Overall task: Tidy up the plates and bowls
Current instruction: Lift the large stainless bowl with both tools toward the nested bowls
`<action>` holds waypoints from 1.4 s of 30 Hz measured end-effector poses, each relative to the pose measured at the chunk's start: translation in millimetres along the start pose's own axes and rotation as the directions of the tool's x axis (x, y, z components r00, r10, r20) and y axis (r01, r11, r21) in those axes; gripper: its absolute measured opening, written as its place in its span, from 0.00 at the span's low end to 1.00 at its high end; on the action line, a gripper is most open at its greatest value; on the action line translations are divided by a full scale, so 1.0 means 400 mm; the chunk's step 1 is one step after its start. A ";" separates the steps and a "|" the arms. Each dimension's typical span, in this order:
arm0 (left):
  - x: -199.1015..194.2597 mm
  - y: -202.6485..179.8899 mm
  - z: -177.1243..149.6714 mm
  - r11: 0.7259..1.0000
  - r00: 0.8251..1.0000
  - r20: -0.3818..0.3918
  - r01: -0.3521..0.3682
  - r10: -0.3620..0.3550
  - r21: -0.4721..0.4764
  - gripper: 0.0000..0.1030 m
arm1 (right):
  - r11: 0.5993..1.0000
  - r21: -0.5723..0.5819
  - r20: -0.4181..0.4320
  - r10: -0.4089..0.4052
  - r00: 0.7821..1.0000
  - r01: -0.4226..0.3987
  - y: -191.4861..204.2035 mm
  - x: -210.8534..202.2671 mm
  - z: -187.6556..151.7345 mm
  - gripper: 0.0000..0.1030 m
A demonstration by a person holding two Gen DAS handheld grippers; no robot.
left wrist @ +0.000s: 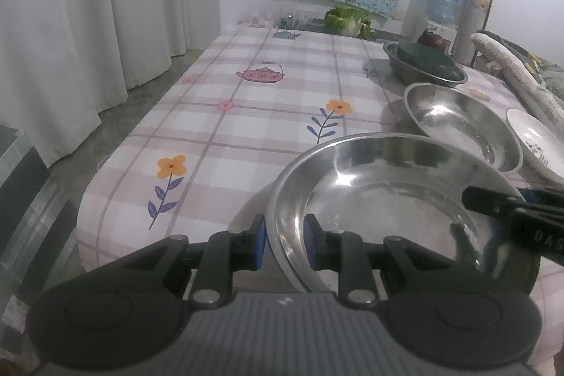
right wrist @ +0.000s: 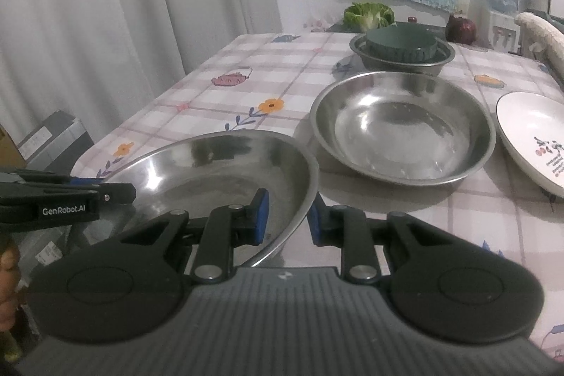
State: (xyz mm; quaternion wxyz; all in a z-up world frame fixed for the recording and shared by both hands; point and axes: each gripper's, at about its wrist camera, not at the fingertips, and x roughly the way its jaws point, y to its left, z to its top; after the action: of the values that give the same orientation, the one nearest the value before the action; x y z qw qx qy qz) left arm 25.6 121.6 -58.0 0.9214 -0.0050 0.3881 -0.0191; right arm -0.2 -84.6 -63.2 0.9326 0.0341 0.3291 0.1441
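At one o'clock beyond the near bowl (right wrist: pixel 218 175), which both the left gripper (left wrist: pixel 283 240) and right gripper (right wrist: pixel 287 214) pinch by opposite rims, sits the second bowl (right wrist: pixel 402 125).

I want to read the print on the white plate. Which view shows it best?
The right wrist view: the white plate shows most of its face, with red and dark markings, though its right side is cut off. The left wrist view shows it smaller at the frame edge, with only faint dark marks.
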 end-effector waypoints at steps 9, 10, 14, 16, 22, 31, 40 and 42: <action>-0.020 -0.010 0.012 1.000 1.000 0.019 0.004 -0.004 0.009 0.23 | 1.000 0.011 0.023 0.002 1.000 -0.003 -0.006 -0.019 0.008 0.22; -0.023 -0.012 0.013 1.000 1.000 0.021 0.005 -0.005 0.011 0.23 | 1.000 0.013 0.027 0.003 1.000 -0.003 -0.008 -0.022 0.008 0.22; -0.033 -0.023 0.023 1.000 0.999 0.030 0.010 -0.010 0.018 0.23 | 1.000 0.020 0.040 0.002 0.999 -0.003 -0.015 -0.033 0.013 0.22; -0.036 -0.031 0.031 1.000 0.999 0.036 0.012 -0.013 0.023 0.23 | 1.000 0.026 0.048 0.000 0.999 -0.002 -0.020 -0.040 0.016 0.22; -0.045 -0.070 0.063 0.999 0.998 0.061 0.026 -0.028 0.039 0.23 | 0.999 0.045 0.072 -0.013 0.997 0.010 -0.045 -0.062 0.033 0.22; -0.020 -0.164 0.138 0.993 0.993 0.082 0.081 -0.088 0.088 0.23 | 0.994 0.099 0.109 -0.067 0.992 0.057 -0.135 -0.095 0.076 0.22; 0.052 -0.261 0.202 0.982 0.987 0.063 0.137 -0.146 0.133 0.23 | 0.979 0.162 0.106 -0.142 0.984 0.123 -0.245 -0.104 0.101 0.22; 0.074 -0.276 0.213 0.980 0.986 0.053 0.147 -0.155 0.138 0.23 | 0.976 0.172 0.096 -0.154 0.983 0.136 -0.267 -0.095 0.107 0.22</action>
State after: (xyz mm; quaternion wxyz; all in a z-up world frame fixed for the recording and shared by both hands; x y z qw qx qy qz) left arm 103.5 9.7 -17.0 0.9274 0.0265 0.3550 -0.1146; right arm 24.7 -196.4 -23.9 0.9512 0.0949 0.2900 0.0460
